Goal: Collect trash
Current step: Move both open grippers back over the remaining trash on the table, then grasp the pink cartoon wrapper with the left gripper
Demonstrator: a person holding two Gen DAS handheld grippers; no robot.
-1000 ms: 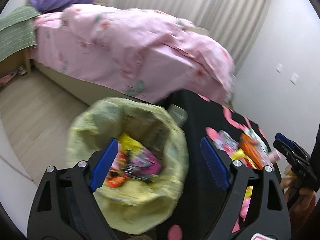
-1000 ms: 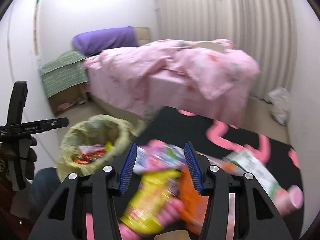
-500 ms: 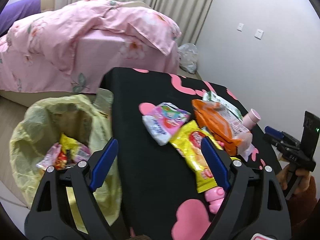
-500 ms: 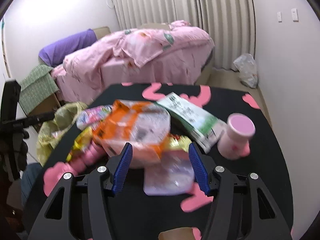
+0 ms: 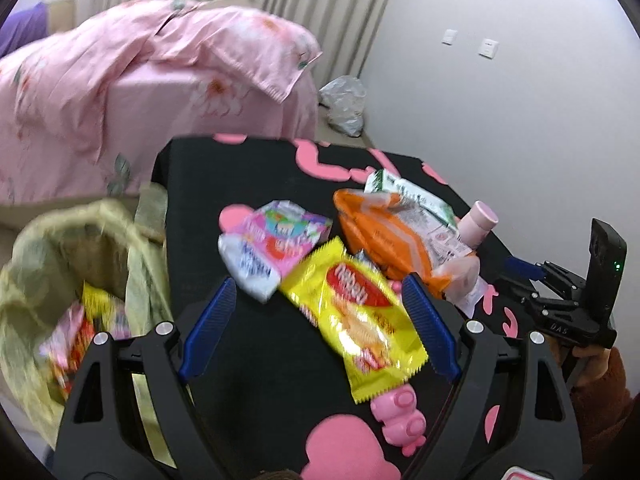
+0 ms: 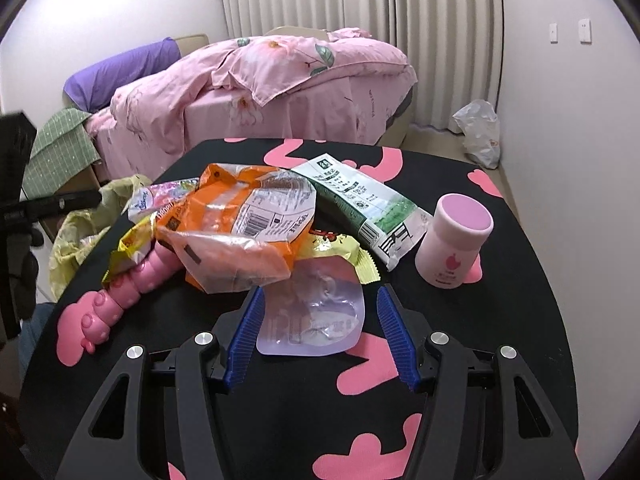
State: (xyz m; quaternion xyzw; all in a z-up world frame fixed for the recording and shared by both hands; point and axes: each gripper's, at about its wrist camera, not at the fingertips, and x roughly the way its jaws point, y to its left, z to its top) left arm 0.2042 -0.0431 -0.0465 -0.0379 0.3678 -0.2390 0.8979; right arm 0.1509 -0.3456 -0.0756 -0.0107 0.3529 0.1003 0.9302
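Trash is heaped on a black table [image 6: 504,320] with pink shapes. My right gripper [image 6: 320,334] stands open low over it, a clear flat pouch [image 6: 316,312] lying between its fingers, untouched. Behind the pouch are an orange bag [image 6: 248,220], a green-white pack [image 6: 360,204] and a pink cup [image 6: 456,240]. My left gripper [image 5: 320,320] is open above a yellow snack packet [image 5: 360,320], with a pink-white packet [image 5: 272,248] just beyond. The bin with a yellow-green liner [image 5: 36,280] stands left of the table and holds several wrappers.
A pink toy [image 6: 120,292] lies at the table's near left. A bed with a pink quilt [image 6: 288,76] fills the room behind, and a white plastic bag [image 6: 480,132] sits on the floor by the curtains. The right gripper [image 5: 532,280] shows at the right edge.
The left gripper swung from over the bin to the table, now above the yellow packet. The right gripper came lower and closer to the clear pouch, and its jaws widened.
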